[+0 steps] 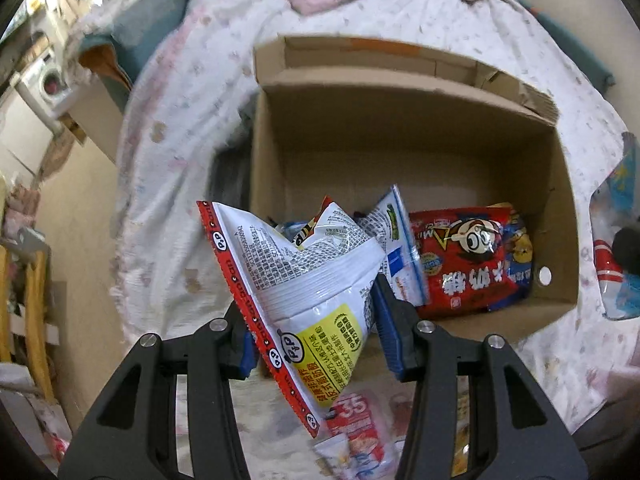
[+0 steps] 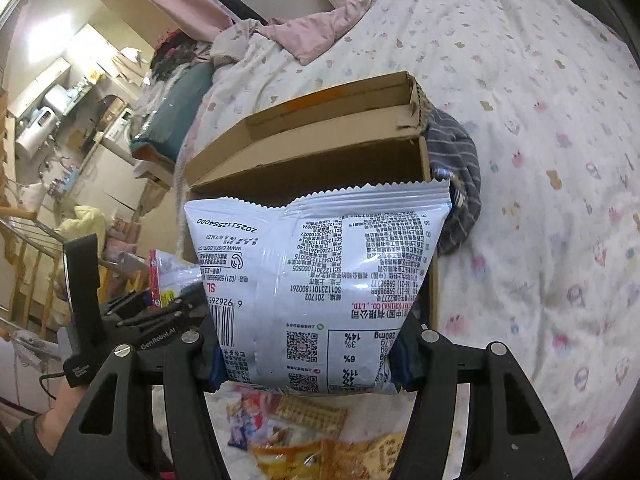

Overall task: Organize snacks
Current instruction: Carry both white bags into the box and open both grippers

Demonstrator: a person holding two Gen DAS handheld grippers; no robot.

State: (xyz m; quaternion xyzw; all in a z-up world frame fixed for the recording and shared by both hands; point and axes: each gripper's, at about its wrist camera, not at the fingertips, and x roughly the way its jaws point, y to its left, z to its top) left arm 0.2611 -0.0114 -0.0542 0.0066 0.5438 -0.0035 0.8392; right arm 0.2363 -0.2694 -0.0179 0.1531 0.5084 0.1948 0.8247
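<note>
Above the cardboard box — my left gripper clamps the white packet, nearer its opening; right gripper grips 1 silver bag just short of it.

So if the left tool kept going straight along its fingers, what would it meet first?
Likely the snack packets already in the cardboard box: the left tool, shut on a white red-edged packet, points over the near rim at the white packets beside the red one. Depth is uncertain.

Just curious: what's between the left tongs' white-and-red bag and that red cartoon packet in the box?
In the left wrist view, a white-and-blue packet stands between the white-and-red bag and the red cartoon packet.
</note>
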